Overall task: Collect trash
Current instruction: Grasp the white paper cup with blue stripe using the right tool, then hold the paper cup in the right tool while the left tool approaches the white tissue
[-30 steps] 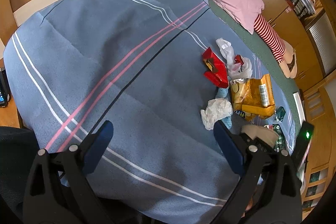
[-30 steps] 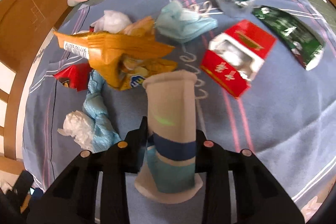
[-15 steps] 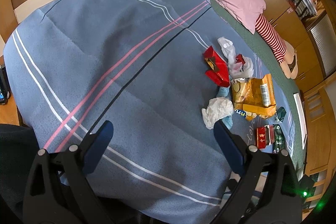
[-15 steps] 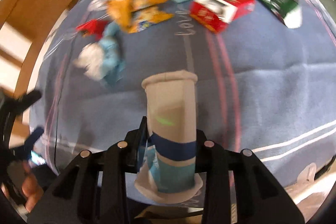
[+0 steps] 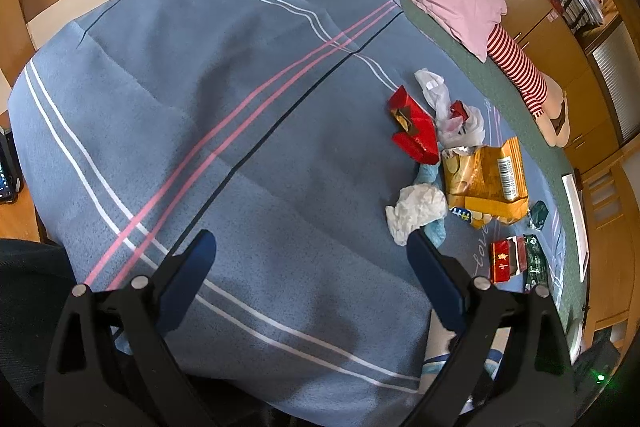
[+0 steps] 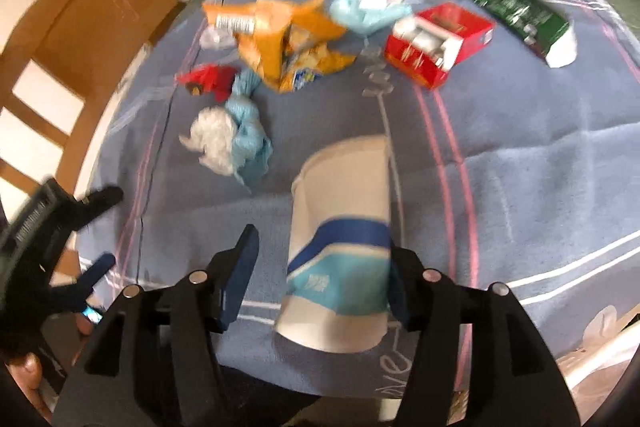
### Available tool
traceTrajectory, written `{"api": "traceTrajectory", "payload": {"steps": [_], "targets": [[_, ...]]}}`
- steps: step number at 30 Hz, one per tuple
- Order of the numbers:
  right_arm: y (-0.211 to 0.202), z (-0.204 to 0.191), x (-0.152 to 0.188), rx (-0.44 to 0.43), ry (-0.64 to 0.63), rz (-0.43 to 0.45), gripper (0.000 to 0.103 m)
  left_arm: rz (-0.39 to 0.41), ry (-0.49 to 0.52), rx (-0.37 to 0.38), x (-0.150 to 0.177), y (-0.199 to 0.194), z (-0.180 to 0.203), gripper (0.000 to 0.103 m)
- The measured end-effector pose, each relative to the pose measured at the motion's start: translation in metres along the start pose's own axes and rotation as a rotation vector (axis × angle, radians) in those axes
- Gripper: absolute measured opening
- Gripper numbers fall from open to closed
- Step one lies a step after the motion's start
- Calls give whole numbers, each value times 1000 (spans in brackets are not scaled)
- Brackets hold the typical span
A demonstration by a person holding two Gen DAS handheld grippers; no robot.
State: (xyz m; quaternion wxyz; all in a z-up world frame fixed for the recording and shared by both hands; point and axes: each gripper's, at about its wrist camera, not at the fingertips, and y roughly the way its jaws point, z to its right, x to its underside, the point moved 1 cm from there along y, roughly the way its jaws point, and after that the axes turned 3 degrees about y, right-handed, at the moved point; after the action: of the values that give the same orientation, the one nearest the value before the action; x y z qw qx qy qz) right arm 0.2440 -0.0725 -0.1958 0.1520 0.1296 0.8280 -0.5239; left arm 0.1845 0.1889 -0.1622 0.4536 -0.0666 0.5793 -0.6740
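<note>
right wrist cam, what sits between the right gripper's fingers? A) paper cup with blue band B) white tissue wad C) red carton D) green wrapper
A: the paper cup stands between the right gripper fingers, whose jaws have just been opening; the left pad is clear of it.

L gripper [image 5: 308, 247] jaws wide, empty, over blue striped blanket [image 5: 200, 87]. Trash at right: orange snack bag [image 5: 486, 179], red wrapper [image 5: 414, 133], white tissue wad [image 5: 416, 209].

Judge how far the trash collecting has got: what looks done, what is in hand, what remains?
Done: nothing visibly binned; no bin shows. In hand: the paper cup sits between the right gripper jaws, which have just been opening, the left pad clear of it. Left: orange bag, red box, green packet, white tissue. The left gripper is open, empty.
</note>
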Motion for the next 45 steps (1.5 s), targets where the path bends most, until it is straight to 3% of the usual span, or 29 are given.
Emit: {"api": "traceTrajectory", "payload": {"steps": [9,13,15,19,30,39,45], "targets": [[-12,17,-5,15,76,59,58,-2,0,0,0,0,0,96],[-1,29,-5,44,125,37,57,0,4,0,0,0,-1,96],[2,33,-3,43,142,36,53,3,3,-2,0,-1,0,96],[6,39,-2,12,173,36,45,3,1,-2,1,-1,0,96],[30,3,2,-123,152,-32,44,16,-7,-2,1,-3,-2,96],[55,-33,1,-172,92,-84,45,28,-38,8,0,-6,-7,96],[37,-13,-15,-165,139,-25,45,18,-45,26,0,-6,-8,96]]}}
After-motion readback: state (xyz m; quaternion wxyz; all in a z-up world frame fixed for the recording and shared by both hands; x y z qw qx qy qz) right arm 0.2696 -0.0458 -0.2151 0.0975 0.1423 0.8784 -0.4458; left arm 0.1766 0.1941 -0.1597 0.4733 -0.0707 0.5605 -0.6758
